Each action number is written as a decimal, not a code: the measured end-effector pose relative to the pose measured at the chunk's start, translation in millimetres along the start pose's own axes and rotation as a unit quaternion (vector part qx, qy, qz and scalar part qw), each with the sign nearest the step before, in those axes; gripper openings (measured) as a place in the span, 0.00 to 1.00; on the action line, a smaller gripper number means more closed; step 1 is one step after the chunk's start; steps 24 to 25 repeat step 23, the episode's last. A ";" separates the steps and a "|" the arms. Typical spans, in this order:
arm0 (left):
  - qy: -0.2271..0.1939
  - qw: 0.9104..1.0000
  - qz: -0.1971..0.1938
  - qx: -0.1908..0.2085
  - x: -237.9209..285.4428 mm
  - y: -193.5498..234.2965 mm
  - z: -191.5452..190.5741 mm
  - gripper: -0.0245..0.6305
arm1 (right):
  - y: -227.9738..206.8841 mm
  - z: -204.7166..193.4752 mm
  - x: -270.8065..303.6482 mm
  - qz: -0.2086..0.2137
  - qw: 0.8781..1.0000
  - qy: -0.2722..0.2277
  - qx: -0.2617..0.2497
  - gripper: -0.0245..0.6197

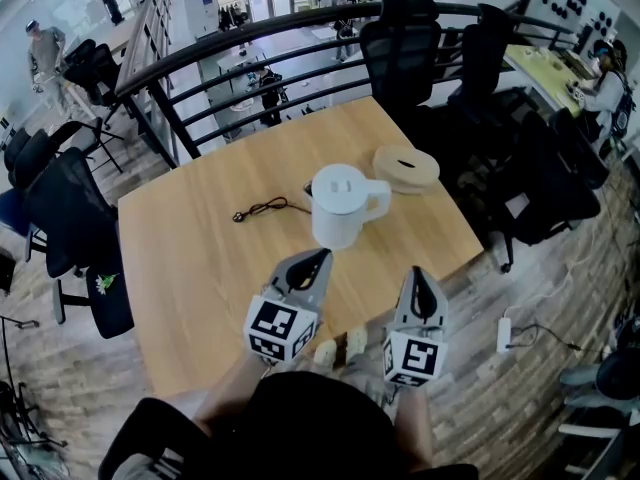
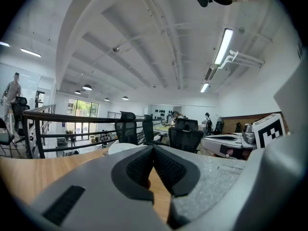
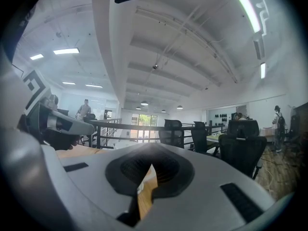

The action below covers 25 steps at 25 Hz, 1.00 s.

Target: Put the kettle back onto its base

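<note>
A white kettle with its handle to the right stands upright near the middle of the wooden table. Behind it to the right lies a round tan base. A black cord trails left from behind the kettle. My left gripper hovers just in front of the kettle, shut and empty. My right gripper hangs near the table's front right edge, also shut with nothing in it. In the left gripper view only the kettle's white top peeks above the jaws, whose tips touch. In the right gripper view the tips meet.
Black office chairs crowd the far right of the table, and more chairs stand on the left. A dark railing runs behind the table. A white power strip lies on the floor at the right.
</note>
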<state>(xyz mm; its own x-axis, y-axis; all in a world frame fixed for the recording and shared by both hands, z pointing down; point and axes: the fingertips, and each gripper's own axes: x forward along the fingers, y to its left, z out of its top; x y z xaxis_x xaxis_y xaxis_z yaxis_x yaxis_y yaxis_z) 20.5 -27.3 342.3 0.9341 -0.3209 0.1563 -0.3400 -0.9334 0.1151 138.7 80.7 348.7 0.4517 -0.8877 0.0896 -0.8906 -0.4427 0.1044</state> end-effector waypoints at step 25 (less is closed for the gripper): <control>0.001 1.000 0.000 0.000 1.7 -3.0 -1.0 0.04 | -2.0 -6.5 -0.9 0.002 1.000 0.006 -0.010 0.03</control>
